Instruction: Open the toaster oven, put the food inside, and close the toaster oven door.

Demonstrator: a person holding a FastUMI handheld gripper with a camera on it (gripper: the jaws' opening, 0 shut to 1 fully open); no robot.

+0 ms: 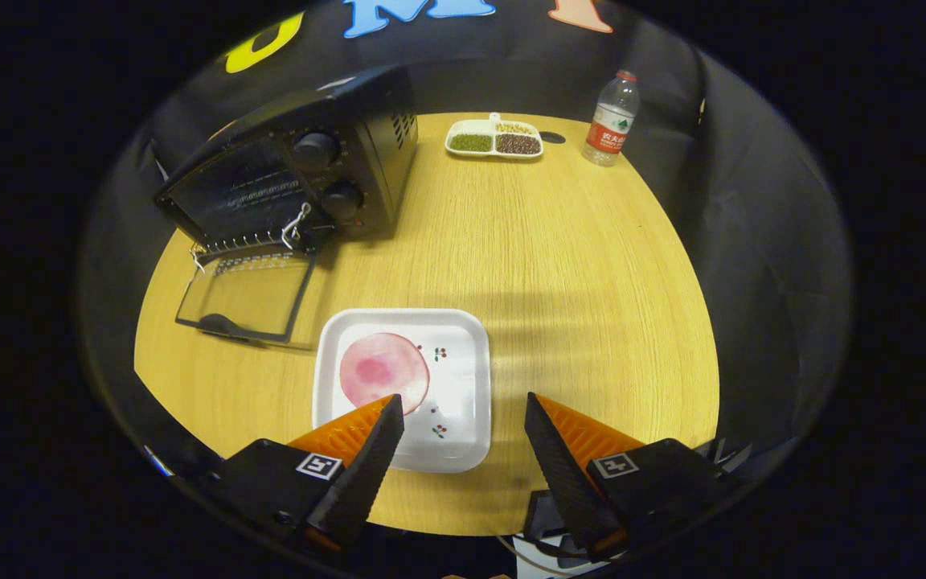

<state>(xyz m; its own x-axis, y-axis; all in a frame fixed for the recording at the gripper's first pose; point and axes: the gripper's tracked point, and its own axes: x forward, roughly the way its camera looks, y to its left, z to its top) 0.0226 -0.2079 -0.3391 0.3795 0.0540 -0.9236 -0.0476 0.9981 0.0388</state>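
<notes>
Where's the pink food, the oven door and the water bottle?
pink food [383, 371]: gripper view, middle of the round slice.
oven door [247, 297]: gripper view, glass of the open door.
water bottle [611, 121]: gripper view, its label.

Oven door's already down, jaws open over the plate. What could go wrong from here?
1. The pink round food lies flat on the white plate; the open gripper may skate over it or shove the plate instead of gripping.
2. The lowered glass door of the toaster oven lies out over the table, between plate and cavity; a low carry could clip it.
</notes>
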